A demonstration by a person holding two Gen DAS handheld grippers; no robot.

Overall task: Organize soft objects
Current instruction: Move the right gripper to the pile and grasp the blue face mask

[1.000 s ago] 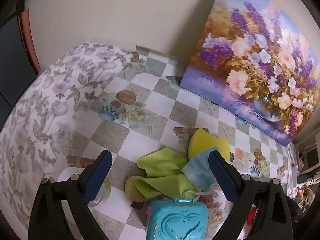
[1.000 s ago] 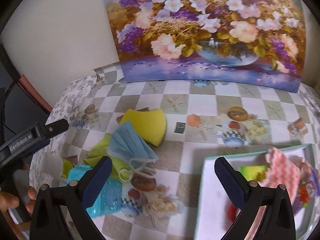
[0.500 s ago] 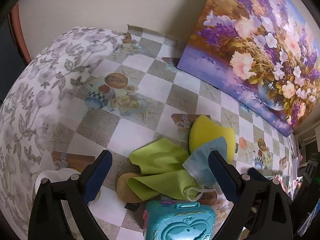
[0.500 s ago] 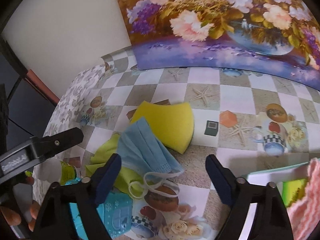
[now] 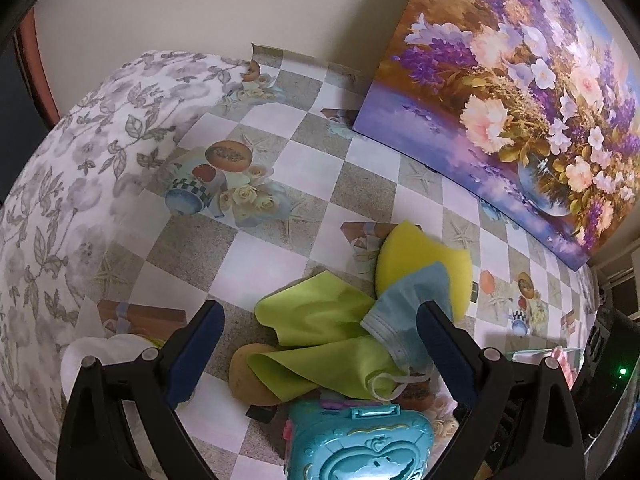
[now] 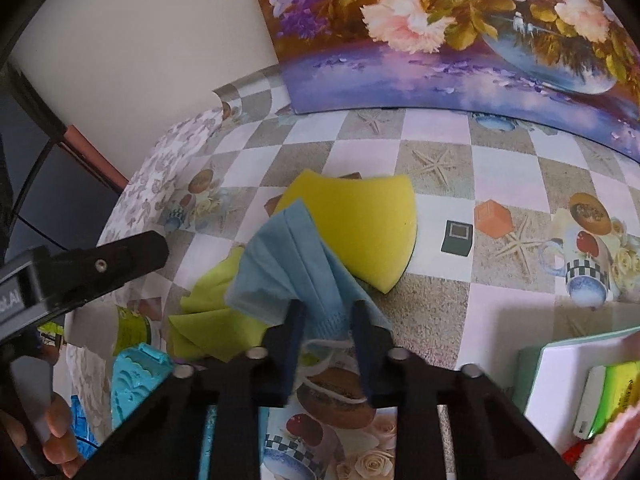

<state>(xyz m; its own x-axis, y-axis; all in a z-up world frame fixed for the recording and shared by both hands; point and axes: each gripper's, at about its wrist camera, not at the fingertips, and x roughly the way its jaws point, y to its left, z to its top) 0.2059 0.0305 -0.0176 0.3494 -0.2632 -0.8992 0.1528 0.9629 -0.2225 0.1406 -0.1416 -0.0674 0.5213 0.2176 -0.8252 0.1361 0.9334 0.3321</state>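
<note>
The right gripper (image 6: 326,320) was closing, its dark blue pads already pinching the lower pleated edge of the blue face mask (image 6: 292,264), with the mask's white ear loops (image 6: 332,360) dangling below between the black arms. The mask was thin, ribbed fabric, bunched up into a peak, draped half across a yellow sponge (image 6: 360,220) and half across a lime-green cloth (image 6: 208,312). The sponge was thick foam, rounded on one side, flat on the table (image 6: 432,312); the cloth lay smooth and folded in loose flaps toward the table's left edge.

The left gripper (image 5: 320,344) had its jaws wide apart, nothing between the pads, poised over that same pile: green cloth (image 5: 320,320) in the gap, mask (image 5: 412,300) against its right-hand finger, sponge (image 5: 416,256) just beyond. Nearest the camera sat a hard turquoise plastic case (image 5: 360,440) with an embossed heart, and a tan rounded object (image 5: 248,376) peeked from under the cloth.

The table wore glossy checked oilcloth printed with teacups and starfish. A floral painting (image 5: 520,100) leaned along the far edge against the wall. At the near right corner stood a white tray (image 6: 560,376) with a pale green rim, holding something lime-yellow and something pink.
</note>
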